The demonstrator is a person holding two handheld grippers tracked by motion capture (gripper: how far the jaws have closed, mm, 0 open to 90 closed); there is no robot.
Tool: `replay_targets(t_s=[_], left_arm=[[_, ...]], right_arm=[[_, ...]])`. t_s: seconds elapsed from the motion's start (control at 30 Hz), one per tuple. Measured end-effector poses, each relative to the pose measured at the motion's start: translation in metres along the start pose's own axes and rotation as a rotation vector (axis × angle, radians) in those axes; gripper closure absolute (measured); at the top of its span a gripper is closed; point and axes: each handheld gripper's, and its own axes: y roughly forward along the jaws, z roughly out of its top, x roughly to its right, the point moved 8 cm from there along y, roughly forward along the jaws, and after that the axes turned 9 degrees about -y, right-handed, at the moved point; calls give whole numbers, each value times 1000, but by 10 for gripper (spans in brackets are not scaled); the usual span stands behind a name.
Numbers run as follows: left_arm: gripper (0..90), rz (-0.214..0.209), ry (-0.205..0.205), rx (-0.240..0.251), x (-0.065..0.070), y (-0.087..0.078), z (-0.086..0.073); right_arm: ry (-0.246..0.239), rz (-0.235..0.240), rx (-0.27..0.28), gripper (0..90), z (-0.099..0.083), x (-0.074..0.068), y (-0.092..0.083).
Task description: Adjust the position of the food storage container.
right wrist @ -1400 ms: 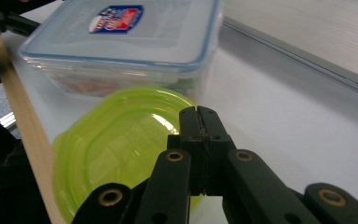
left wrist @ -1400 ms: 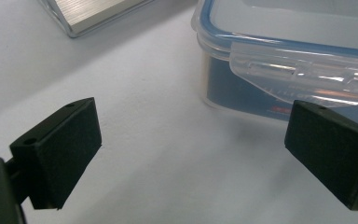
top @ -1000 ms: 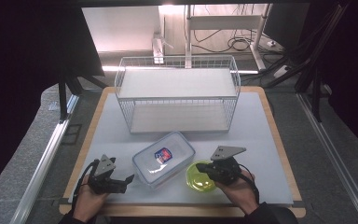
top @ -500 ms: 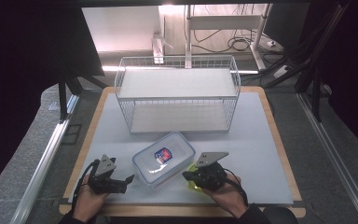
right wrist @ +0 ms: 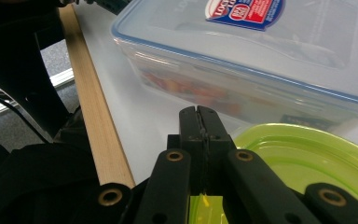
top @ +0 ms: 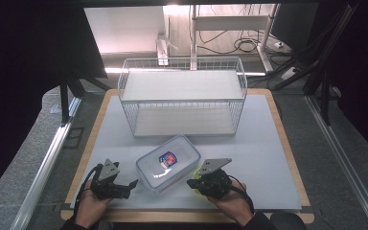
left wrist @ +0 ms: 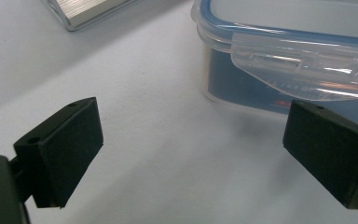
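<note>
A clear plastic container [top: 168, 162] with a blue-edged lid and a red-and-blue label lies on the white mat near the front. My left gripper [top: 130, 188] rests just left of it, open; in the left gripper view the gripper [left wrist: 193, 140] has its jaws wide apart, with the container's latch flap [left wrist: 303, 70] ahead at the right. My right gripper [top: 190, 182] is to the container's right, over a yellow-green dish [top: 199, 171]. In the right gripper view its jaws [right wrist: 199, 119] are pressed together with nothing between them, above the dish's rim [right wrist: 307, 158], pointing at the container's side [right wrist: 242, 79].
A white wire basket [top: 182, 101] stands at the back of the white mat [top: 268, 143]. The board's wooden front edge [right wrist: 95, 121] runs close by the right gripper. Dark floor and metal rails flank the table.
My right gripper has moved left toward the container and now covers most of the yellow-green dish. The left gripper and the container have stayed put.
</note>
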Motion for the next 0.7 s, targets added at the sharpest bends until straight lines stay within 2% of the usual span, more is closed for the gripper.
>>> replay_targets(t_s=[0.33,0.4,0.7], left_arm=[[49,3,1,-5,0,1,-1],[49,2,1,-6,0,1,-1],[51,5,6,-15,0,1,-2]], right_arm=[[15,-12,-6,900,-2,4,-3],[20,-35,-11,900,-4,10,-6],[48,-79,-23,900,-14,26,-19]])
